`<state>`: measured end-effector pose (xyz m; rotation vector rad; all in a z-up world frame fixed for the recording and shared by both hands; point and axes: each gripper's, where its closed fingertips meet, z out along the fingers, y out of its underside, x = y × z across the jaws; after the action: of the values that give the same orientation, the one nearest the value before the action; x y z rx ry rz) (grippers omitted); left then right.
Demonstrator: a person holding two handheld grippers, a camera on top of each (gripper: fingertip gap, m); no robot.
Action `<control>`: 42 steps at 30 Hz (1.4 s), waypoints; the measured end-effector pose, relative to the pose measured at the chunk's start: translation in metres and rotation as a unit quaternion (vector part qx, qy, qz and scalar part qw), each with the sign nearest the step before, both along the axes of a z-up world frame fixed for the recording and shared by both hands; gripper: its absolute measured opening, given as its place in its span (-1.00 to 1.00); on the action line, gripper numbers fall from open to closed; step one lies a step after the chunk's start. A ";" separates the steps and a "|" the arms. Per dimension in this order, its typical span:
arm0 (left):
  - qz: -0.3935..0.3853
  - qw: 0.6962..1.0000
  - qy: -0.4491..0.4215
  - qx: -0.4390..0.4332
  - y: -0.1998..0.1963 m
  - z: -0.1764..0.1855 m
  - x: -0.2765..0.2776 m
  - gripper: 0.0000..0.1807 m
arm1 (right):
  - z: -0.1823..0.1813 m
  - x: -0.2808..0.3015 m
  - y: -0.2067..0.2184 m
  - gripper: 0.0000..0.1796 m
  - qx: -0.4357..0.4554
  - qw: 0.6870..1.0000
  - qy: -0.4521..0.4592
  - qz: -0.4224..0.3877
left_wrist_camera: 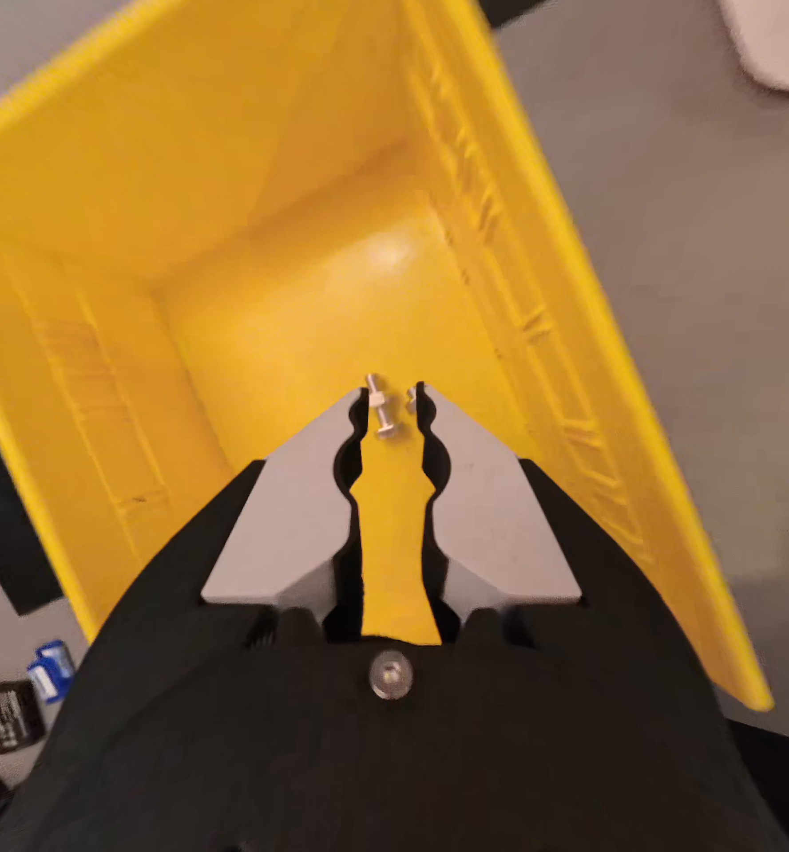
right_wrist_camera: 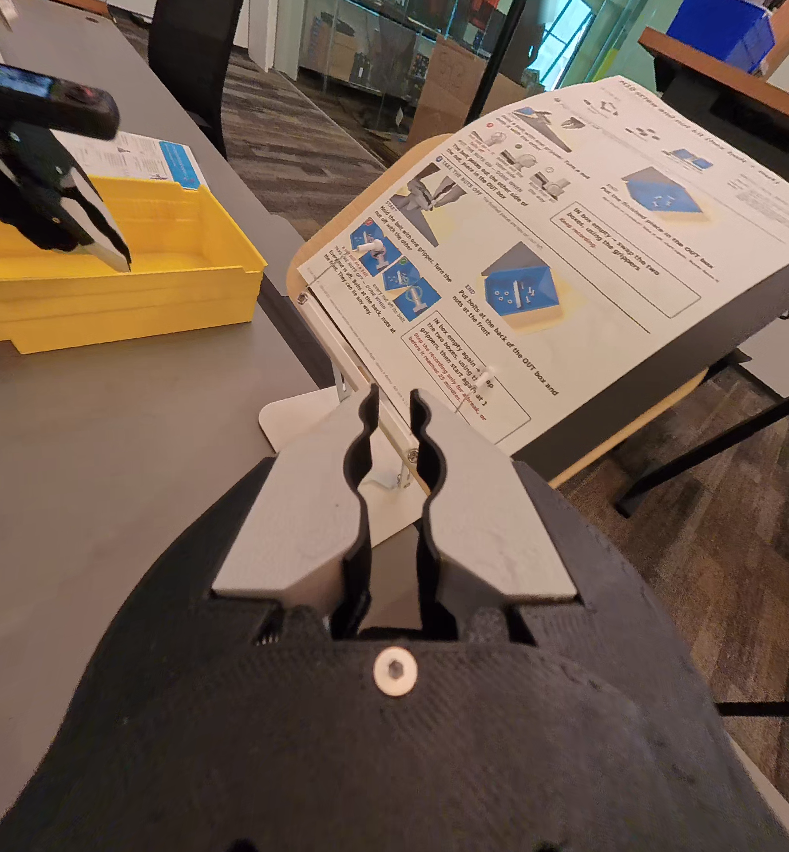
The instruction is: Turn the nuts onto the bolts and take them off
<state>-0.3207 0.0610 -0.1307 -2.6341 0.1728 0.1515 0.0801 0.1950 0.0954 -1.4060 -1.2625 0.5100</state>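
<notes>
Between the left gripper's (left_wrist_camera: pixel 391 392) parted fingertips, low inside the yellow bin (left_wrist_camera: pixel 263 193): one silver bolt (left_wrist_camera: pixel 380 411) with a nut (left_wrist_camera: pixel 377 398) threaded partway along its shank, lying on the bin floor, head toward the camera. Whether the fingertips touch it cannot be told. Just beside it, a second small silver piece (left_wrist_camera: pixel 411 399), half hidden behind the right-hand finger; kind unclear. Bin walls motion-blurred. At the lower left edge of that view, small blue and black items (left_wrist_camera: pixel 23 687), cut off and too blurred to name.

Right gripper (right_wrist_camera: pixel 393 396): jaws apart, nothing between them, held level above the grey table (right_wrist_camera: pixel 106 461) near its edge. Beyond its tips, a white stand (right_wrist_camera: pixel 300 410) carrying a printed instruction sheet (right_wrist_camera: pixel 567 258), tilted. Farther left in the right wrist view, the left gripper (right_wrist_camera: pixel 122 263) angled steeply down into the yellow bin (right_wrist_camera: pixel 120 318); bin contents hidden from here.
</notes>
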 end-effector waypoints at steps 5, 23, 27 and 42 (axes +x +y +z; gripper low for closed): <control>0.025 0.998 -0.036 -0.034 -0.008 -0.032 -0.008 -0.76 | -0.004 -0.009 -0.004 -0.87 0.001 1.000 -0.010 0.010; 0.052 0.998 -0.032 -0.035 -0.012 -0.053 -0.019 -0.88 | -0.007 -0.011 -0.003 -0.88 -0.002 1.000 -0.011 0.015; 0.050 0.998 -0.008 0.038 -0.001 -0.009 -0.018 -0.92 | -0.007 -0.020 -0.009 -0.87 -0.004 0.999 -0.008 0.032; -0.269 0.874 0.145 0.377 0.106 0.192 0.224 -0.92 | -0.003 -0.077 -0.042 -0.74 -0.091 0.982 0.086 0.141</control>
<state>-0.0971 0.1675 0.0615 -1.6947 0.7690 0.3414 0.0031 0.1529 0.0920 -1.3061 -1.3043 0.9416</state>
